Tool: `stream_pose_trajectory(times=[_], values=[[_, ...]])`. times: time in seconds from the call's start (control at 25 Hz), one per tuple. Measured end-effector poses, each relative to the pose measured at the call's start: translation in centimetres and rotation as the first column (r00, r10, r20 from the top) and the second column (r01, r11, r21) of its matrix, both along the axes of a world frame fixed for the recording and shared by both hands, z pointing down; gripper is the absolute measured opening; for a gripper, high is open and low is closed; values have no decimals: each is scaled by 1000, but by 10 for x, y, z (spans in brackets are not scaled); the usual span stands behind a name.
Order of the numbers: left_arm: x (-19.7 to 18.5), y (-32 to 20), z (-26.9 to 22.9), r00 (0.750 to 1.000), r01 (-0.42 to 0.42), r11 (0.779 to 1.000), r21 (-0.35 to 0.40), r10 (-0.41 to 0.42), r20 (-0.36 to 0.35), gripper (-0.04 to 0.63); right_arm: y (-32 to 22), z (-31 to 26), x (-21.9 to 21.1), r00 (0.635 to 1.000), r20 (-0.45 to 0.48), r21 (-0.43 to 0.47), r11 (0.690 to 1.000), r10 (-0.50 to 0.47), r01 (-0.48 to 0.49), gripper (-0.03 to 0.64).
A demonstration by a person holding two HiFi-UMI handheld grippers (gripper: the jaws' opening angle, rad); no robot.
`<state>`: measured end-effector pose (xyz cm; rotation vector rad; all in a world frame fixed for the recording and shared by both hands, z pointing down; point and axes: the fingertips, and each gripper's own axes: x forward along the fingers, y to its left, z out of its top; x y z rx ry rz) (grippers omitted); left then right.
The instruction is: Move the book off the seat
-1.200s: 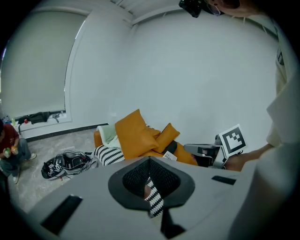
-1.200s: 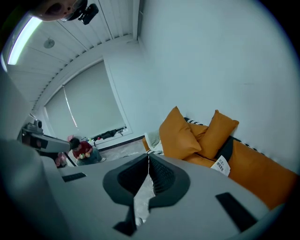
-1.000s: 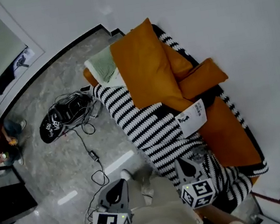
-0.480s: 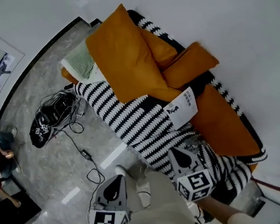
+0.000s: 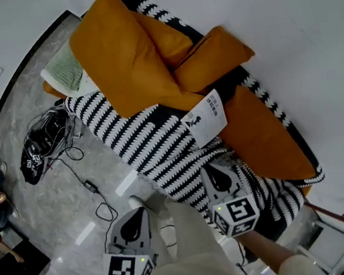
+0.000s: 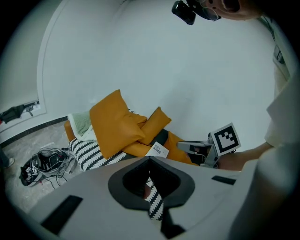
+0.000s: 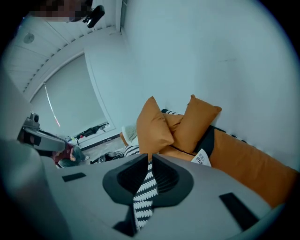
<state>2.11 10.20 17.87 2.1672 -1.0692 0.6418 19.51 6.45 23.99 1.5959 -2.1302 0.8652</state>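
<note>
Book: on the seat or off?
On the seat. The book lies flat on it, one end on the orange upholstery and the other over the striped blanket.

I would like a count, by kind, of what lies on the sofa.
Orange pillows: 3
Long orange cushion: 1
Striped blanket: 1
Book: 1
Pale green cloth: 1
Total: 7
</note>
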Motion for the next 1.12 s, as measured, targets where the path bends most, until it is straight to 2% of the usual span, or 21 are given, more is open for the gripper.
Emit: stream_pose_trajectory(times=[0.32, 0.6, 0.76, 0.96, 1.12], values=[[9, -7, 40, 1000, -1, 1000, -26, 1, 11, 0, -12, 39, 40, 999, -34, -24, 999, 26, -26, 34], [-2, -7, 57, 999, 33, 998, -49, -33, -12, 0, -23, 54, 38, 997, -82, -42, 999, -7, 4, 81], [5, -14, 76, 999, 31, 996, -79, -34, -38, 0, -39, 71, 53, 992, -125, -76, 997, -1, -9, 105], [12, -11, 92, 998, 41, 996, -74, -44, -35, 0, -57, 92, 68, 986, -162, -85, 996, -29, 16, 137], [23, -14, 112, 998, 52, 994, -94, -55, -28, 0, -75, 123, 87, 985, -164, -126, 992, -54, 33, 164]])
